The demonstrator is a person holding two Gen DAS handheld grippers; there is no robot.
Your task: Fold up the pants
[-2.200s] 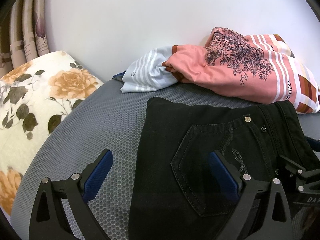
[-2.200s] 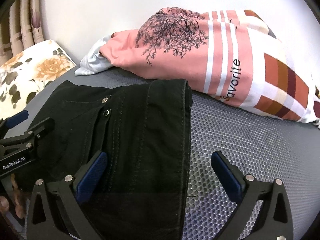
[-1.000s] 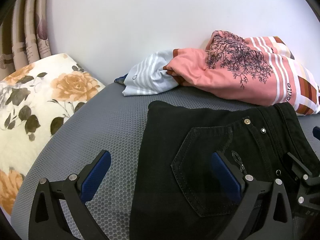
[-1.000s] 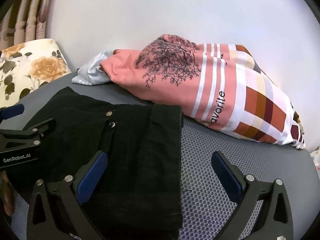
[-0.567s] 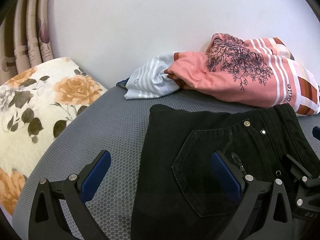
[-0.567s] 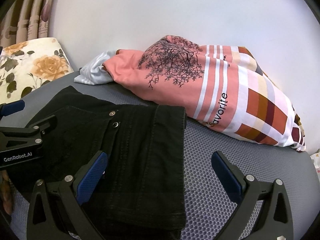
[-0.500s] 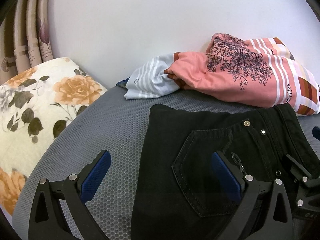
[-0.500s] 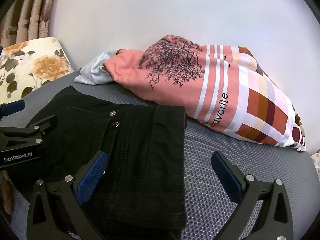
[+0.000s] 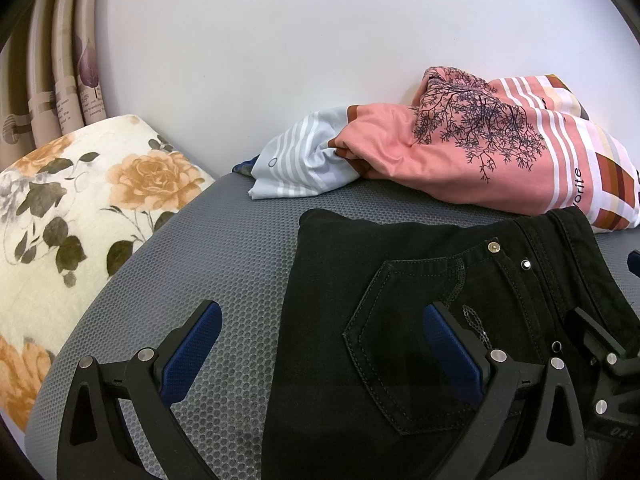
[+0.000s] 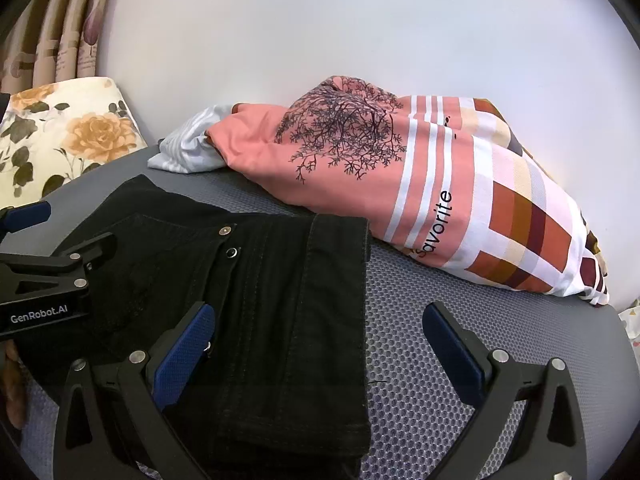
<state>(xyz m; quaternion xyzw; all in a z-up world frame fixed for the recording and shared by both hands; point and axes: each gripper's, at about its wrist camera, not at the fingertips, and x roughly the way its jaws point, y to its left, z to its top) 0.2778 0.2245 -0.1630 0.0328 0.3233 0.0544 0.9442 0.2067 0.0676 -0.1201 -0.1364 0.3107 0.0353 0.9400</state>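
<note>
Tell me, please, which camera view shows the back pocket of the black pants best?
The left wrist view: the stitched back pocket on the black pants lies nearly whole, centered and sharp. In the right wrist view it is dark and foreshortened, and I cannot trace its outline.

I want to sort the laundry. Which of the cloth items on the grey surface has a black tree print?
The pink cloth by the wall: it bears the branching print. The black pants are plain, the pale cloth only striped.

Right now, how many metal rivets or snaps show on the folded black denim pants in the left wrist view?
3, on the black denim pants: a brass rivet at the pocket corner, a silver snap beside it, a dark ring snap lower down. Folds may hide others.
</note>
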